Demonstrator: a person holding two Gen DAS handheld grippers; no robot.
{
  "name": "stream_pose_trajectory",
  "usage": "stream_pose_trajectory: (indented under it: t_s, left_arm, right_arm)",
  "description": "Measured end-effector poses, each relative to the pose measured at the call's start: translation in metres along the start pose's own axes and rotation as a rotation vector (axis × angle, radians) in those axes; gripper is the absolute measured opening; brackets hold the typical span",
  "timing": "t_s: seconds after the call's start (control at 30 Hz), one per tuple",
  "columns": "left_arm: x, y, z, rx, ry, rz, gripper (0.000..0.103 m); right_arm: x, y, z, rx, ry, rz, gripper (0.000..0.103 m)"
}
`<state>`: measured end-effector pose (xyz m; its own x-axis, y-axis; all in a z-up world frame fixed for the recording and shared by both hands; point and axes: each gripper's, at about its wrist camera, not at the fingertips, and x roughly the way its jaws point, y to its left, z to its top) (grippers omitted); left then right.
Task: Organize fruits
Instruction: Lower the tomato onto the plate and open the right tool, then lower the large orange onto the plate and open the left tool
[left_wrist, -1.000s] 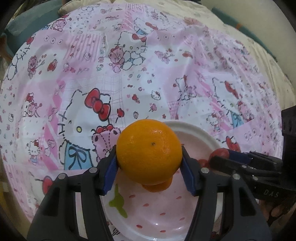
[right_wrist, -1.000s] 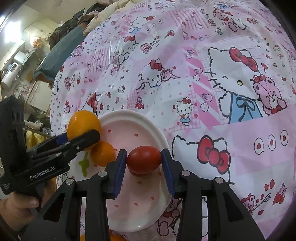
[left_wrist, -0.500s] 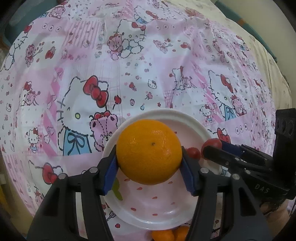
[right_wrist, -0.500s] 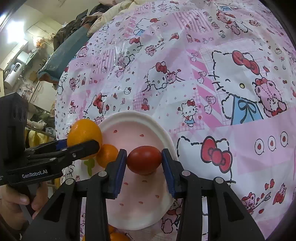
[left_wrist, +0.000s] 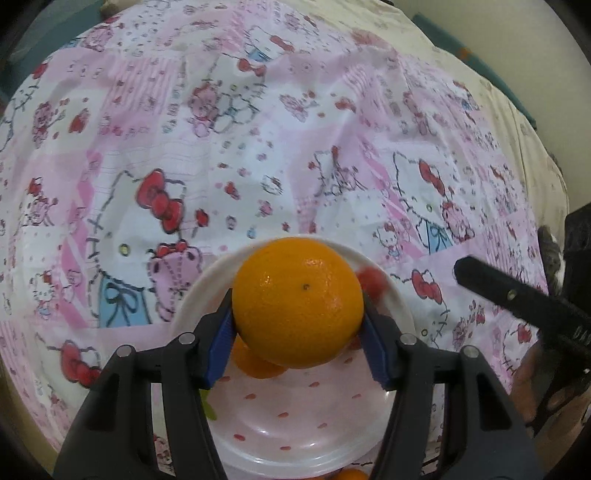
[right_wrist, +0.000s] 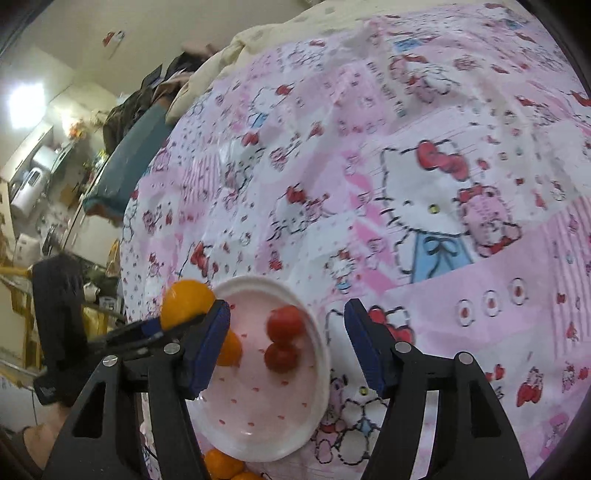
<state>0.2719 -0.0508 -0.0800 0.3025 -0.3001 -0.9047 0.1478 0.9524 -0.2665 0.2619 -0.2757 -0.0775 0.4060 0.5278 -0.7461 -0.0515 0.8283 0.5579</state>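
Left wrist: left gripper (left_wrist: 298, 334) clamps orange (left_wrist: 298, 302) over plate (left_wrist: 404, 312); right gripper (right_wrist: 287, 345) jaws opening, empty, tomatoes (right_wrist: 283, 341) on plate.

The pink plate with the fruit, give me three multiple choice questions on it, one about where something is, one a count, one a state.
1. Where are the red tomatoes?
A. on the pink plate
B. on the tablecloth
C. in the right gripper

2. How many red tomatoes lie on the plate?
A. one
B. two
C. four

3. What is the left gripper doing?
A. standing empty
B. gripping a tomato
C. gripping a large orange

Key: 1 A, both rest on the plate's far side. 2 B, the right wrist view shows two, touching. 3 C, the blue pads press the orange's sides. The right gripper is opening, with nothing held.
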Motion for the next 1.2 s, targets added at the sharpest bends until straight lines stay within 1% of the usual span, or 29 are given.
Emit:
stream_pose_trajectory:
  t_s: [0.17,0.27,0.37,0.4,0.43,0.47,0.5,0.63,0.73,0.87,1.03,1.2]
  left_arm:
    - [0.011,-0.017,-0.002,0.058,-0.019,0.022,0.059]
    - [0.016,-0.024,-0.002,0.075,0.006,0.009,0.059]
    - [0.017,-0.030,-0.004,0.106,0.008,0.037,0.061]
    - [0.017,-0.032,-0.005,0.112,0.010,0.047,0.064]
    - [0.017,-0.032,-0.005,0.115,0.011,0.051,0.068]
    - [0.016,-0.033,-0.006,0.119,0.006,0.053,0.079]
    - [0.015,-0.034,-0.007,0.123,-0.005,0.056,0.082]
    - [0.014,-0.037,-0.008,0.147,0.000,0.060,0.082]
    - [0.016,-0.035,-0.008,0.136,0.012,0.061,0.082]
    - [0.014,-0.034,-0.009,0.138,0.005,0.067,0.082]
    - [0.000,-0.031,-0.008,0.121,-0.031,0.070,0.082]
    - [-0.017,-0.028,-0.014,0.103,-0.072,0.085,0.082]
  right_arm:
    - [-0.003,-0.004,-0.002,-0.002,0.005,-0.013,0.068]
    - [-0.007,-0.005,-0.002,-0.002,-0.002,-0.011,0.068]
    - [-0.010,-0.006,-0.001,0.001,-0.006,-0.004,0.068]
    - [-0.010,-0.006,-0.001,0.001,-0.007,-0.004,0.068]
    - [-0.011,-0.005,-0.001,0.000,-0.007,-0.004,0.068]
    - [-0.011,-0.005,0.000,-0.001,-0.007,-0.004,0.068]
    - [-0.012,-0.005,0.000,0.000,-0.008,-0.003,0.068]
    - [-0.014,-0.005,0.002,0.004,-0.017,0.000,0.068]
    - [-0.014,-0.005,0.002,0.008,-0.019,-0.002,0.068]
    - [-0.012,-0.006,0.002,0.010,-0.011,-0.005,0.068]
    - [-0.014,-0.002,0.003,-0.007,-0.018,-0.009,0.068]
    - [-0.026,0.001,0.000,-0.007,-0.038,-0.007,0.068]
